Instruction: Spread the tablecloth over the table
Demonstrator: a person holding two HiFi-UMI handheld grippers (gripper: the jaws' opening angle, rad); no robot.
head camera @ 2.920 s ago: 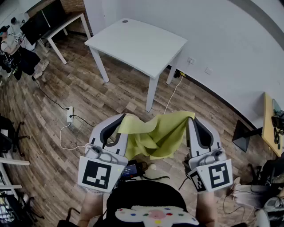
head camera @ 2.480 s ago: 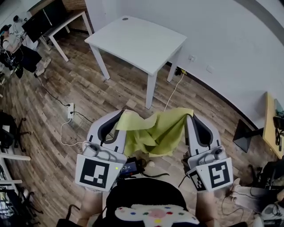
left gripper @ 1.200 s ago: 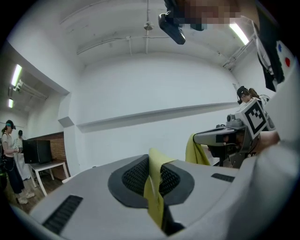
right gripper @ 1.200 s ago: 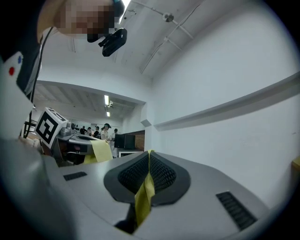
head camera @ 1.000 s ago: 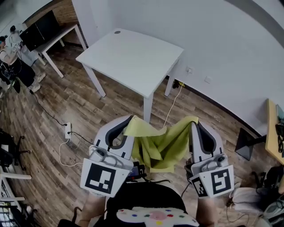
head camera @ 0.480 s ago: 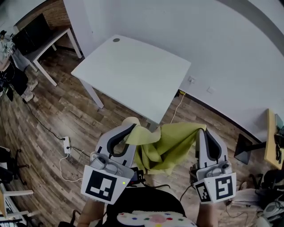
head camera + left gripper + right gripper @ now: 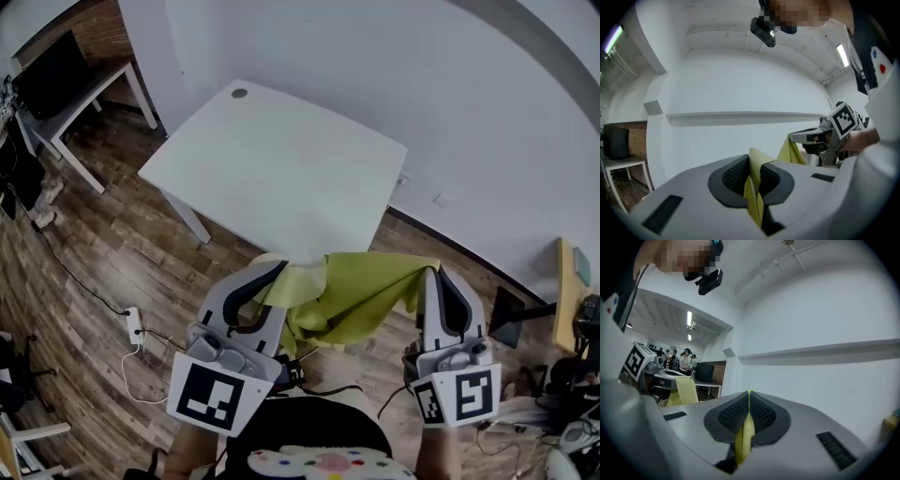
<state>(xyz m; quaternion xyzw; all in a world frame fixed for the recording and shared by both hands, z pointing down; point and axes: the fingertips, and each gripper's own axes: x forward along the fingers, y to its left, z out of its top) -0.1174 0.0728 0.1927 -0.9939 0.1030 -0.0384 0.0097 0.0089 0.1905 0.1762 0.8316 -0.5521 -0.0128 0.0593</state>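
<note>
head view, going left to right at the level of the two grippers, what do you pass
power strip on the floor → left gripper → tablecloth, held between the two → right gripper → tan desktop edge

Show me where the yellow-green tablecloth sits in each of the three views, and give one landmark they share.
Head view: tablecloth low centre, slung between left gripper and right gripper, by the table.
Left gripper view: tablecloth bottom centre, clamped in the jaws; far corner mid-right.
Right gripper view: tablecloth bottom centre, clamped in the jaws; far corner mid-left.
Shared landmark: the white wall.
</note>
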